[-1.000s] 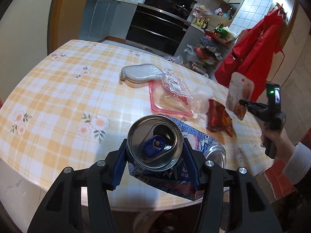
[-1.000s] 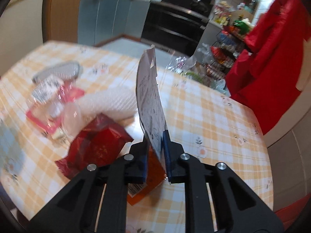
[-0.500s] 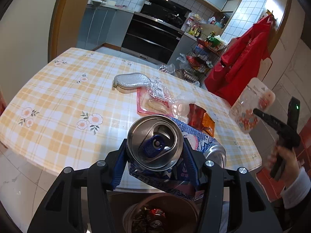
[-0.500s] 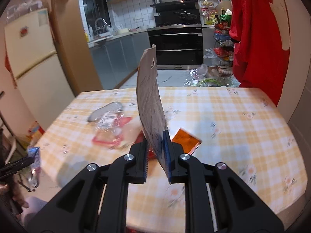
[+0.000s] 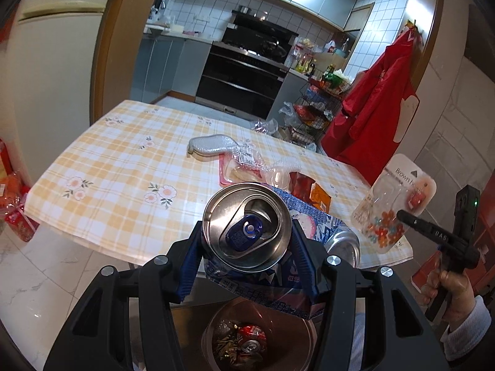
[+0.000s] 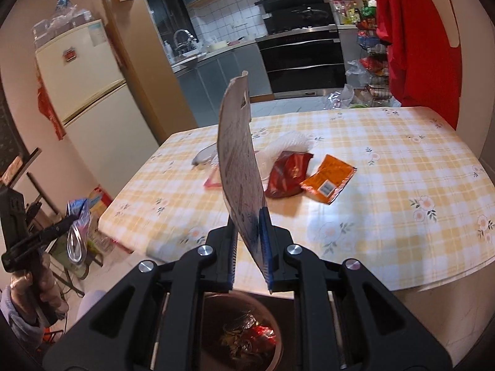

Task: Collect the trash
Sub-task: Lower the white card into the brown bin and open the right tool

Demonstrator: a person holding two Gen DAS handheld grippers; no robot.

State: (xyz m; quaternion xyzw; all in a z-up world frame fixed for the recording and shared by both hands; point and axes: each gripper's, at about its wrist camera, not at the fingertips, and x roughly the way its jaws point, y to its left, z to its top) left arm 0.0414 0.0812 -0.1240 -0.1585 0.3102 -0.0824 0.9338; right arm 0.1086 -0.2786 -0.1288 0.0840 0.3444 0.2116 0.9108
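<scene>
Jaws clamped on can (image 5: 247, 227) and blister pack (image 6: 239, 167), above bin (image 5: 304, 334) of crushed cans, wrappers.

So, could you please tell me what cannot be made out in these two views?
- Left wrist: can body, hidden by its top and the blue wrapper.
- Right wrist: card package print, blurred and edge-on.
- Both: bin contents, dark, cut off by the frame edge.

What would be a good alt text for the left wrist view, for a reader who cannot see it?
The left gripper holds an opened drink can above a trash bin beside a checked table. At the right, the right gripper holds a plastic package. More wrappers lie on the table.
</scene>
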